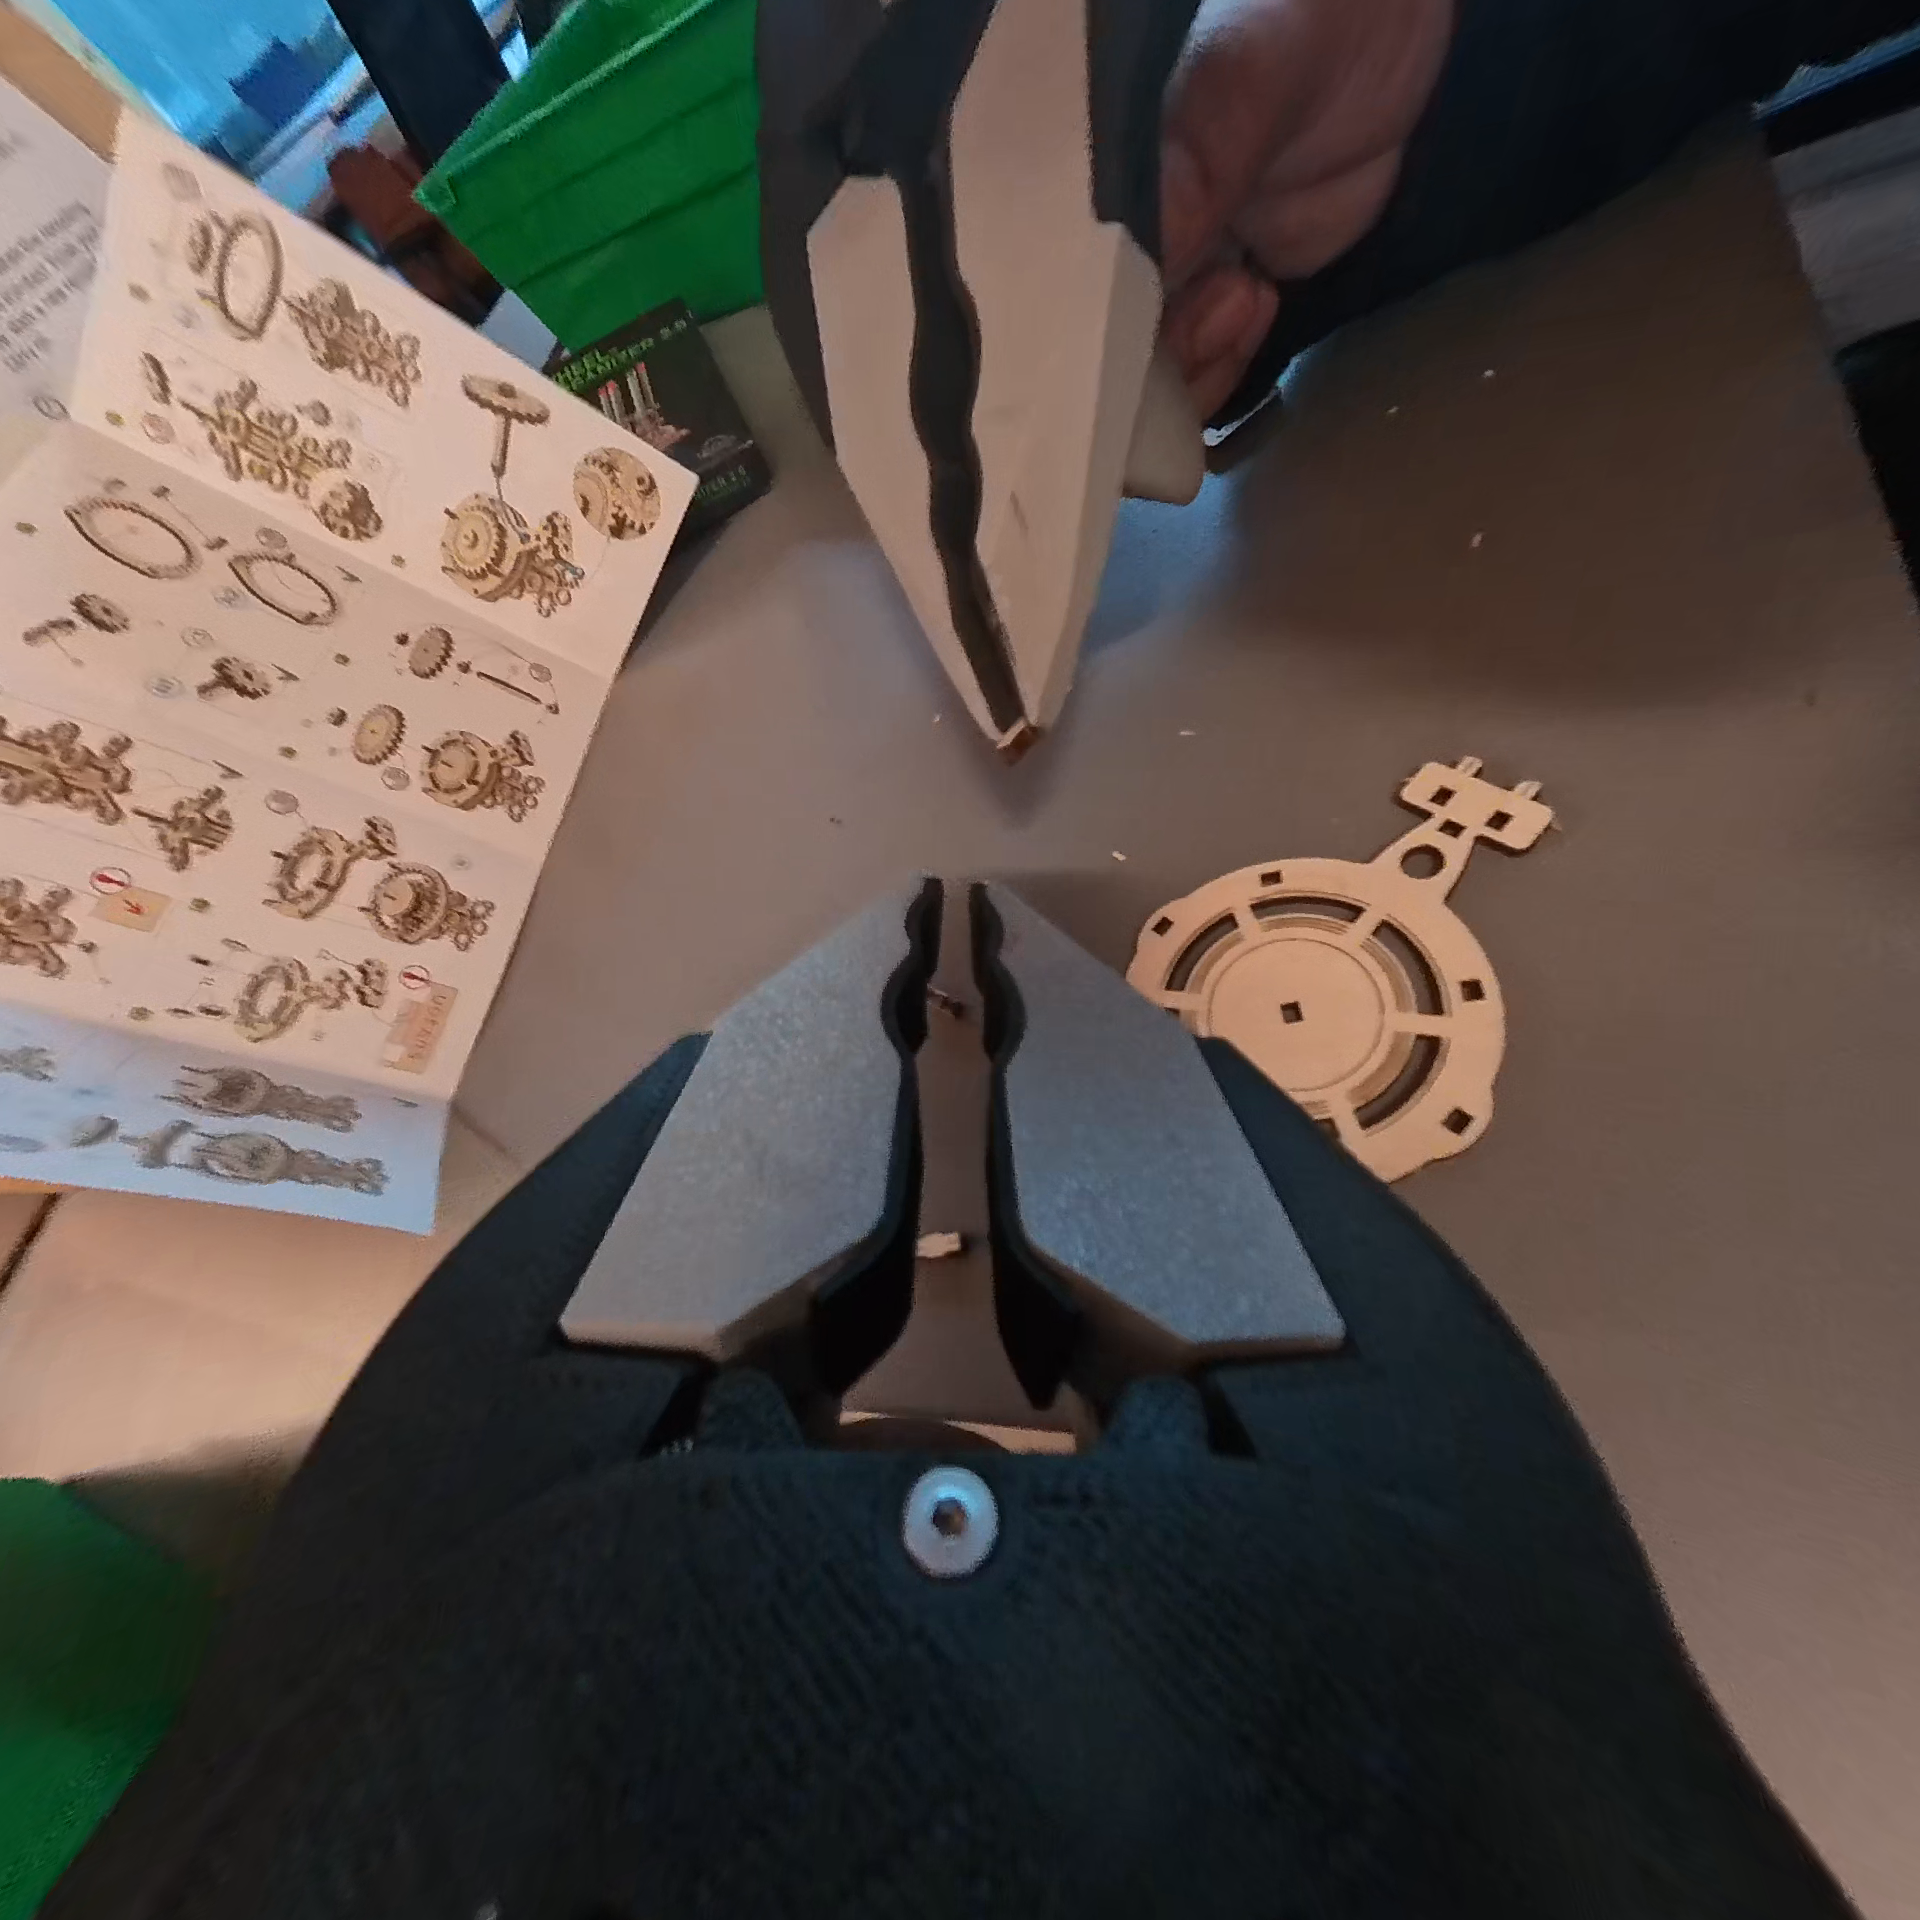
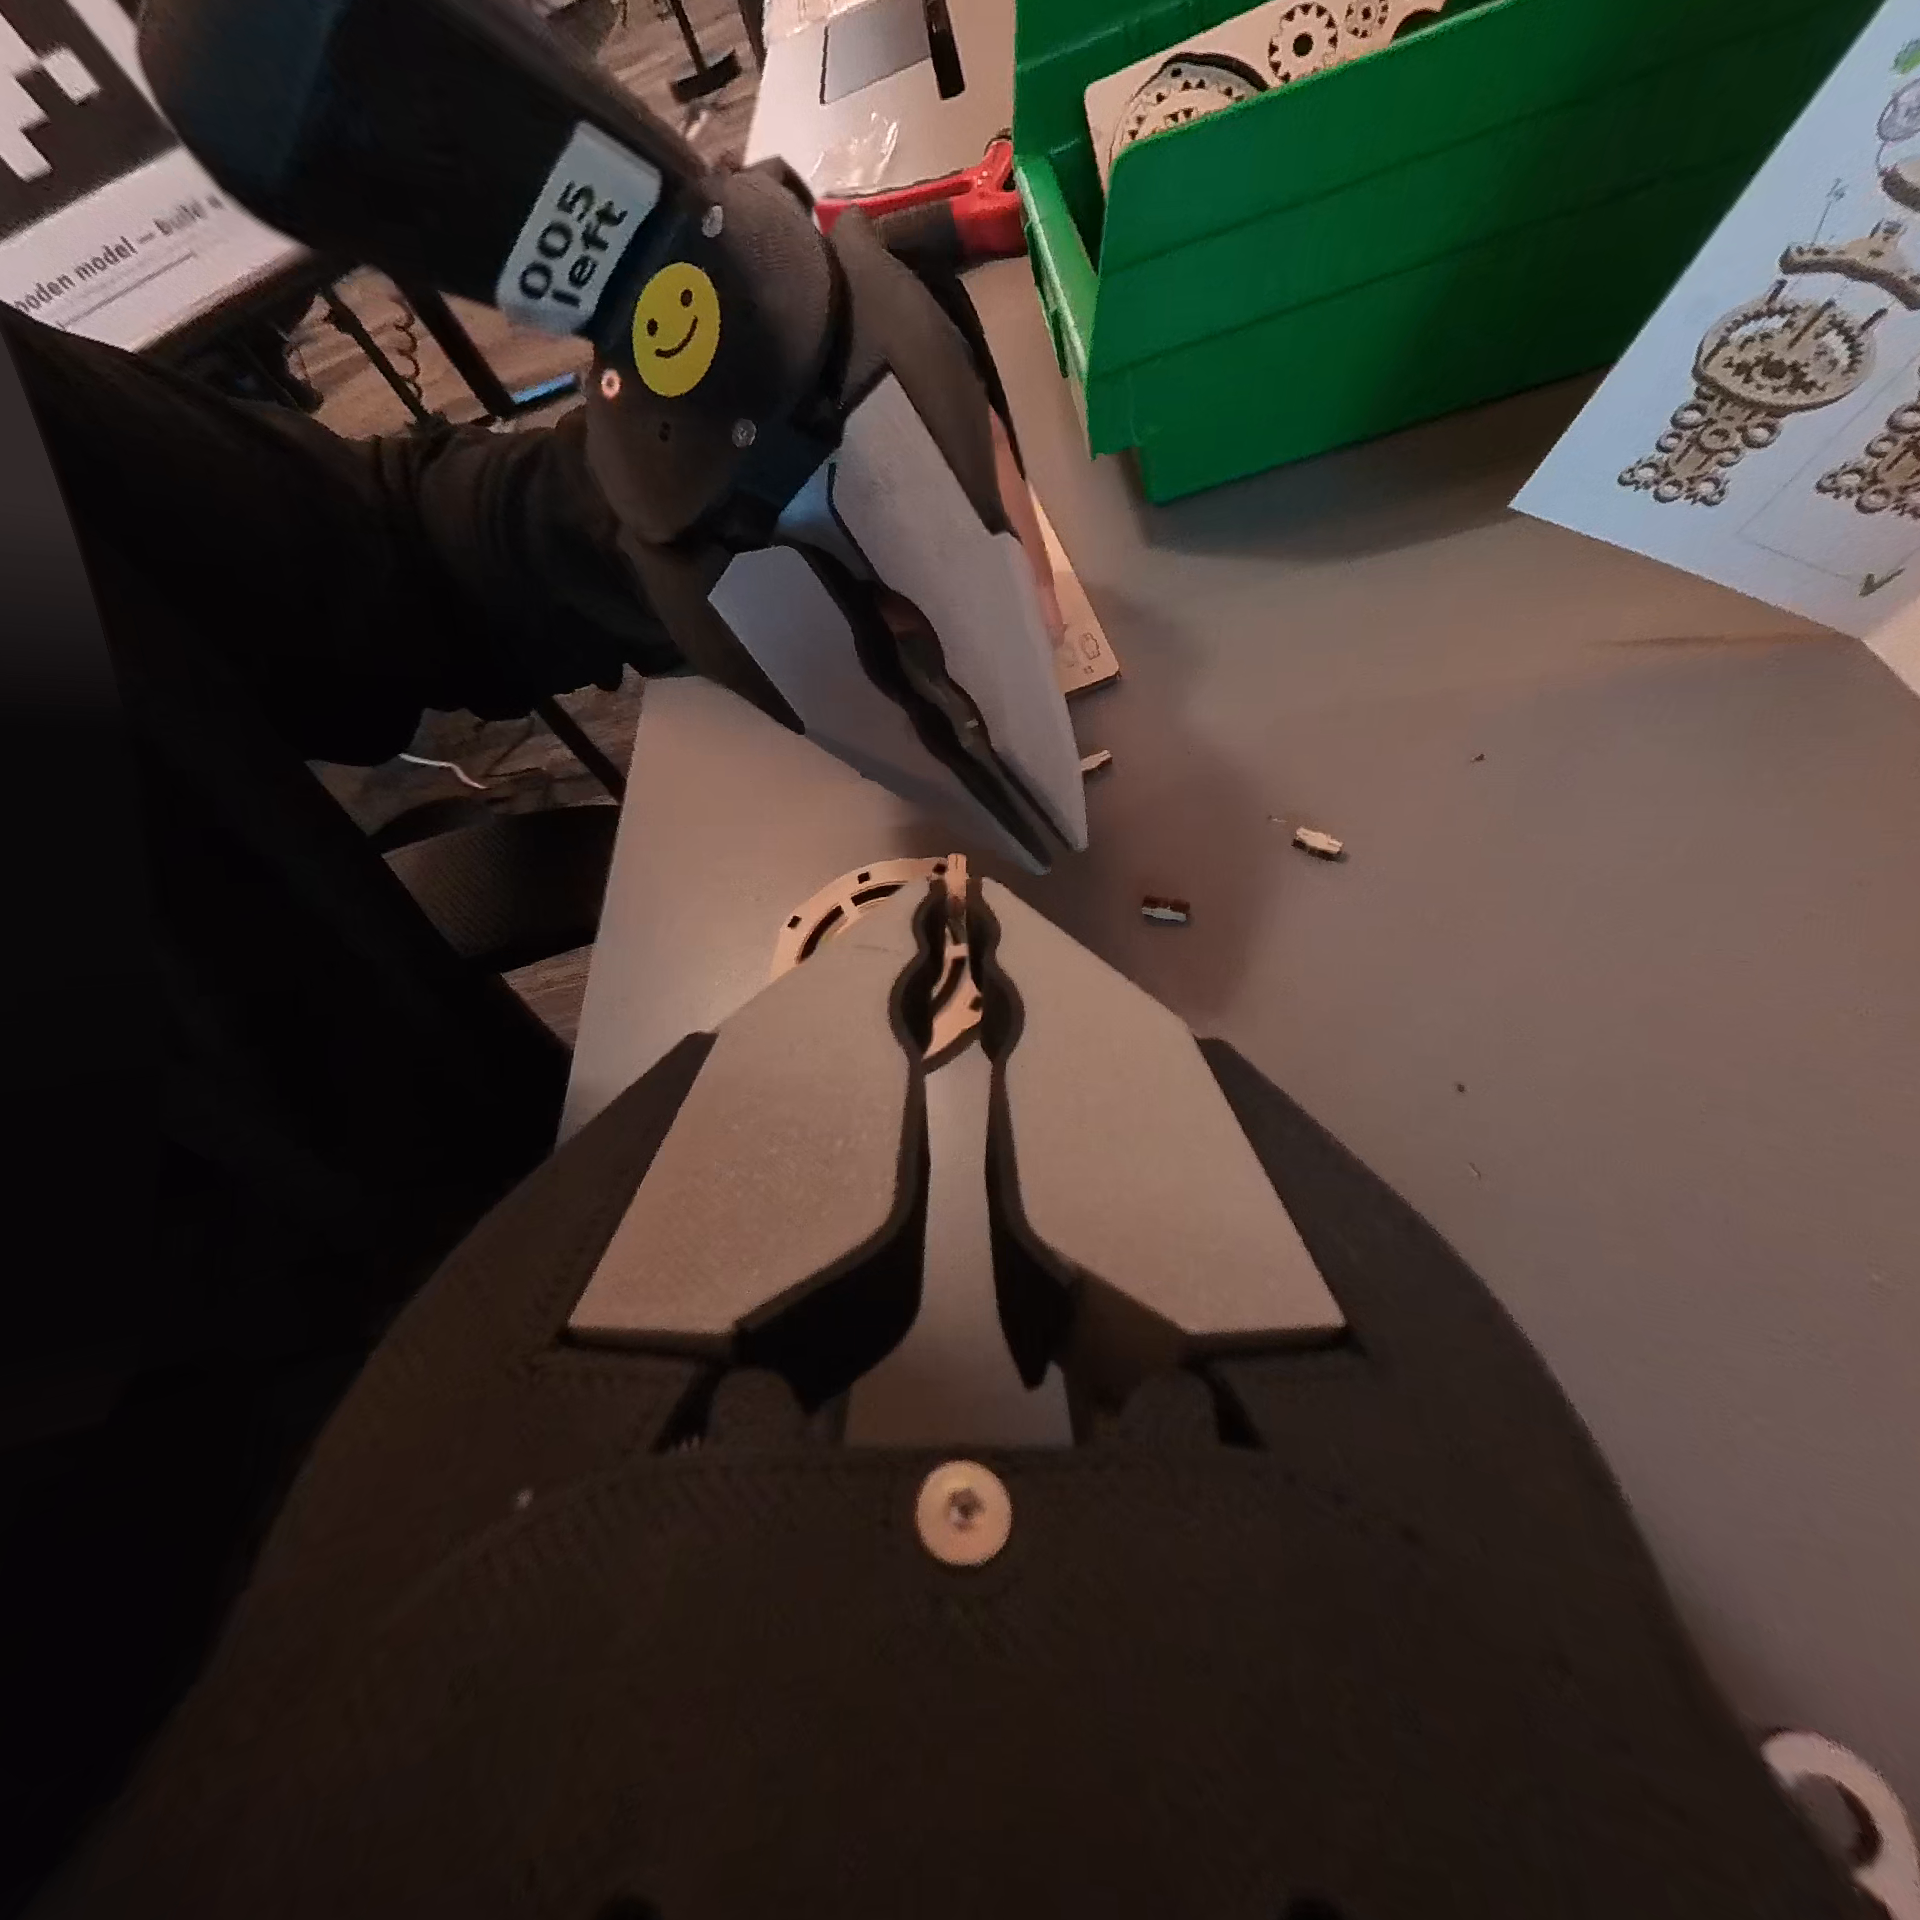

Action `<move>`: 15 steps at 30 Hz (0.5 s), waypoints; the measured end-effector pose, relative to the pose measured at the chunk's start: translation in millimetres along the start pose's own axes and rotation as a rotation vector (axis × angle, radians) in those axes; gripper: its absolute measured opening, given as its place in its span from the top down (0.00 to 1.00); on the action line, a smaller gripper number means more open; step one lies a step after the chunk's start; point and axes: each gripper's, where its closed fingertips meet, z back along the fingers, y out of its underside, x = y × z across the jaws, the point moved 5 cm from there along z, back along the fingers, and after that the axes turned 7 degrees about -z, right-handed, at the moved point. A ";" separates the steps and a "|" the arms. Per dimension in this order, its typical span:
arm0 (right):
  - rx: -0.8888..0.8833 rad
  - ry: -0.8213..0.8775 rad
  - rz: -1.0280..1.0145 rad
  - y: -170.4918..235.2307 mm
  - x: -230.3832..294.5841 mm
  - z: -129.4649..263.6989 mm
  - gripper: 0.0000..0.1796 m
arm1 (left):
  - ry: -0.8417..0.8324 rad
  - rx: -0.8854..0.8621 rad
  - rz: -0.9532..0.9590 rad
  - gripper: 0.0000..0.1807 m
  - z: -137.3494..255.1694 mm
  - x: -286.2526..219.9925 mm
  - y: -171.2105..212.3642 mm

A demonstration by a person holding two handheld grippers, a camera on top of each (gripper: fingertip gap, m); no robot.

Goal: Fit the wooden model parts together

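While the round wooden plate (image 1: 1314, 997) lies flat on the grey table (image 1: 1558, 623), just right of the left gripper (image 1: 950, 891), that claw hangs nearly closed over a tiny peg, gripping nothing I can see. Opposite, the right gripper (image 1: 1010, 736) pinches a small wooden piece (image 1: 1016, 740) at its very tips, probably to seat it in a slot. An instruction sheet (image 1: 312, 623) lies open alongside.

Dim, warm indoor light; soft shadows beyond the fingertips. Strong wide-angle bending at edges. Blurred near foreground; black vignette left of fingers.
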 end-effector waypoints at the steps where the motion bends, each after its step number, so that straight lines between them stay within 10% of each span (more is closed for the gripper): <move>1: -0.001 0.025 0.031 -0.2 -0.9 0.6 1.00 | 0.009 0.004 0.044 0.99 -0.6 1.5 1.1; 15: 0.048 0.418 0.777 4.9 19.9 -1.5 1.00 | 0.449 -0.256 0.827 0.94 4.1 5.6 -12.0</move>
